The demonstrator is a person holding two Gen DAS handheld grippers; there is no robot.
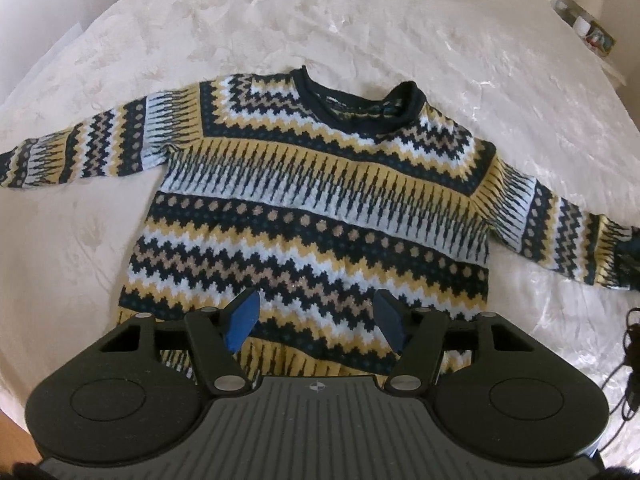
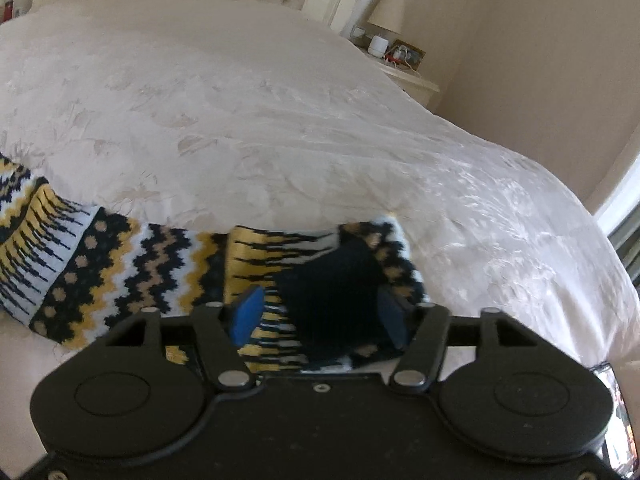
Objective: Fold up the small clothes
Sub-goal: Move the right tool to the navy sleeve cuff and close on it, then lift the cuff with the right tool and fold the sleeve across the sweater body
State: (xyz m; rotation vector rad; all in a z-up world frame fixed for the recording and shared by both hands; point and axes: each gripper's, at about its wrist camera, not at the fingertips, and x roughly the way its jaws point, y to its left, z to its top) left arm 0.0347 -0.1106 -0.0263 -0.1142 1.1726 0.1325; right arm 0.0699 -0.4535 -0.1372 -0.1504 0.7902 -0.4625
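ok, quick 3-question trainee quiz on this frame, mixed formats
1. True or false: the sweater lies folded in half on the bed.
2. What sits between the right tool's fingers? A) collar B) sleeve cuff C) hem
3. Fill in: the left tool hovers over the sweater's ___ edge.

Key: 1 false, it lies flat with both sleeves spread. 2 B, the cuff. 3 bottom.

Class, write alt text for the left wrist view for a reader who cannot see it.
A patterned knit sweater lies flat, front up, sleeves spread, on a cream bedspread. The left gripper hovers over its hem, blue-padded jaws apart, holding nothing.
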